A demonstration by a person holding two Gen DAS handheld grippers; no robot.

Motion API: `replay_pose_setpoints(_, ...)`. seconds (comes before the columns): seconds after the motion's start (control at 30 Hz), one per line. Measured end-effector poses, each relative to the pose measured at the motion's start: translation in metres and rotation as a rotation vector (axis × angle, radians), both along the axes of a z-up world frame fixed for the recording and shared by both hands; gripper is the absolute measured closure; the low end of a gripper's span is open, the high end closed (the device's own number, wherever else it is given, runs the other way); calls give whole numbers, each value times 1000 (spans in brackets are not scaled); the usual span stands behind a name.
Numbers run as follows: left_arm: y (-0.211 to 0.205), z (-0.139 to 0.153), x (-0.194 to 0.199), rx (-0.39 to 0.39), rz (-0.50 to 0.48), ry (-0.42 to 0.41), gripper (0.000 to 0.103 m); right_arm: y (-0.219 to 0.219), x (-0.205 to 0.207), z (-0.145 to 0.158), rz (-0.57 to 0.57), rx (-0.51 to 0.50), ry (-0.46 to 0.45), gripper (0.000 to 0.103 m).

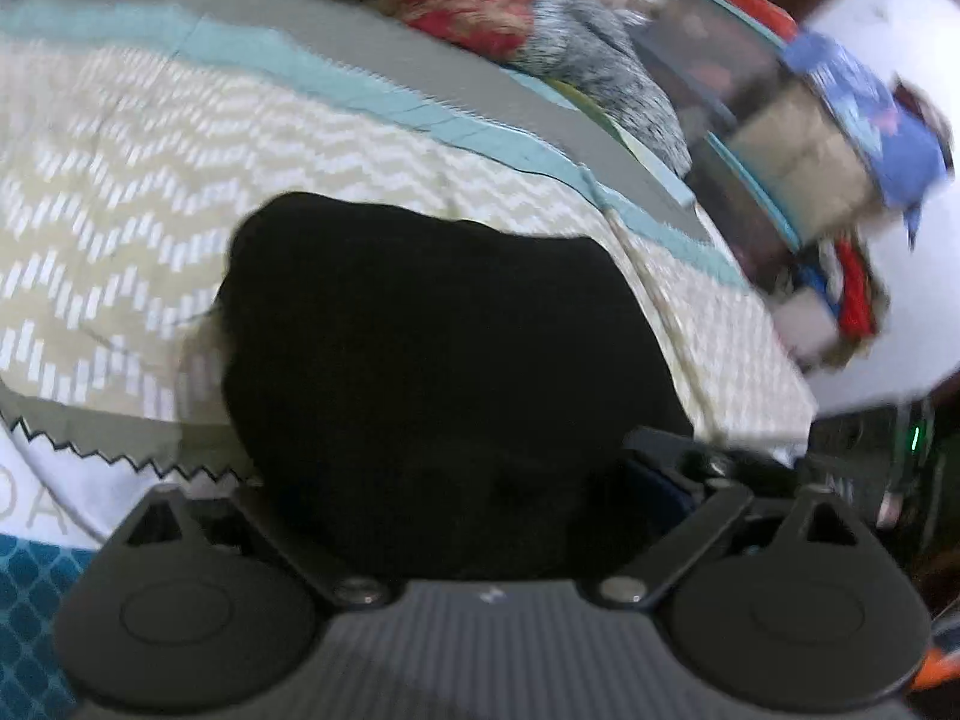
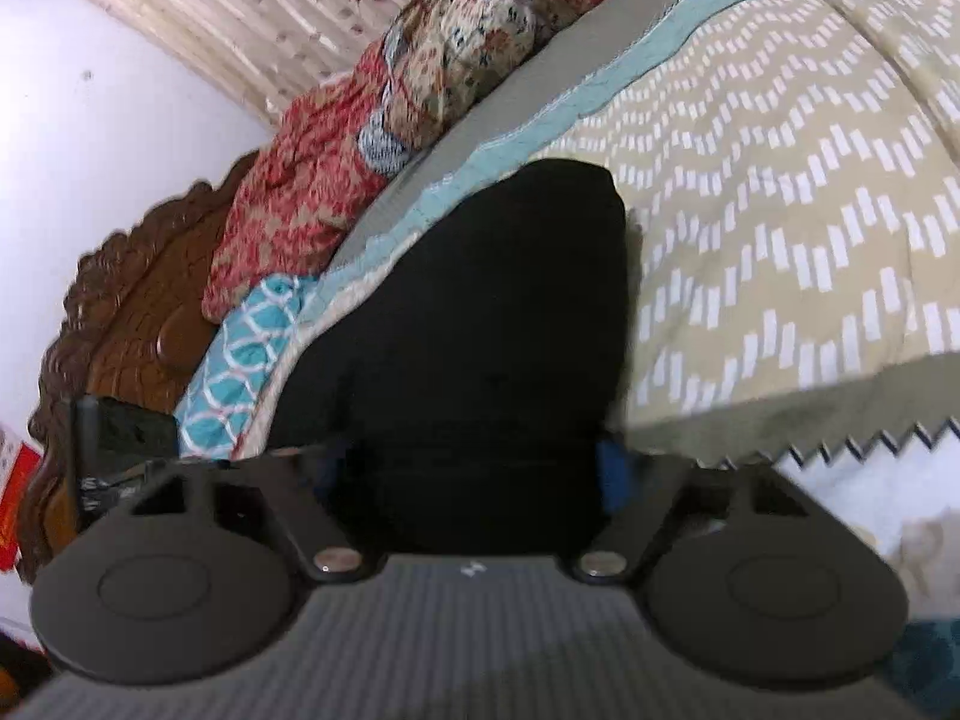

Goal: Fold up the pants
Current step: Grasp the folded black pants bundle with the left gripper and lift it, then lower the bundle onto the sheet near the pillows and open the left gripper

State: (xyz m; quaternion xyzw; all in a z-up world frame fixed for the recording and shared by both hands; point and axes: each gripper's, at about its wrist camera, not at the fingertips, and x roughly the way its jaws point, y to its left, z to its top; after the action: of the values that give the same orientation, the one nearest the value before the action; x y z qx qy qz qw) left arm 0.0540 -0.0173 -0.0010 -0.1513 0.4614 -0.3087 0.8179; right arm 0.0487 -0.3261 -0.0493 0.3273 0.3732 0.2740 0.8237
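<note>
Seemingly, both the left tongs [image 1: 474, 480] and right tongs [image 2: 480, 462] spread wide around the black pants [image 1: 432, 348] on the bed [image 1: 108, 192], their grip unclear, probably to fold.

The left wrist camera sits just behind its tool [image 1: 456, 468] and looks forward and down, very near, over a heap of black cloth [image 1: 432, 348] on the beige bedspread with white zigzag dashes [image 1: 108, 192], toward cluttered shelves [image 1: 798, 180] at the right. The right wrist camera looks along its own tool [image 2: 474, 468], equally close, across the black cloth [image 2: 480, 312] toward a carved brown wooden headboard [image 2: 132, 312] and white wall [image 2: 108, 84] at left. Both views share the cloth, the bedspread [image 2: 780, 192] and its teal-and-grey border.
</note>
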Motion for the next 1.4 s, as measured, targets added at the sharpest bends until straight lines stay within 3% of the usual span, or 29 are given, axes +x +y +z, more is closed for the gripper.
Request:
replay_pose_setpoints(0.1,-14,11,-28,56,-54,-117,22,-11,-11,-7,12,68,20,44)
replay_pose_setpoints(0.2,-28,19,-45,128,-100,-220,23,-21,-21,-15,-3,117,38,44)
replay_pose_setpoints(0.33,-31,24,-46,195,-142,-265,22,-24,-25,-17,-23,136,44,43)
replay_pose_setpoints(0.4,-21,23,-33,179,-125,-211,18,-21,-24,-15,-28,121,44,39)
replay_pose_setpoints(0.47,-5,17,-11,123,-64,-107,8,-16,-22,-12,-25,103,41,34)
replay_pose_setpoints(0.53,17,2,8,10,-3,39,7,-12,-20,-10,-19,95,33,29)
replay_pose_setpoints(0.57,26,-10,16,-57,19,126,9,-10,-17,-10,-21,97,33,27)
replay_pose_setpoints(0.6,31,-21,22,-121,34,198,22,-7,-14,-11,-18,98,41,27)
replay_pose_setpoints(0.63,33,-26,23,-173,38,223,38,-4,-10,-10,-8,90,49,29)
replay_pose_setpoints(0.67,31,-25,22,-196,29,220,45,1,-6,-7,2,65,51,36)
replay_pose_setpoints(0.73,29,-14,19,-183,28,175,59,6,-2,1,19,35,52,44)
replay_pose_setpoints(0.8,33,4,19,-214,24,150,62,3,-1,15,41,67,32,48)
replay_pose_setpoints(0.97,36,65,36,-257,3,-16,62,0,8,74,79,52,-188,49)
replay_pose_setpoints(1.17,9,123,123,-128,30,-301,62,2,90,123,16,-1,-400,49)
replay_pose_setpoints(1.27,-11,128,174,-76,70,-383,61,10,144,133,-51,-41,-475,49)
replay_pose_setpoints(1.4,-35,100,238,4,115,-358,61,10,212,114,-118,-92,-431,49)
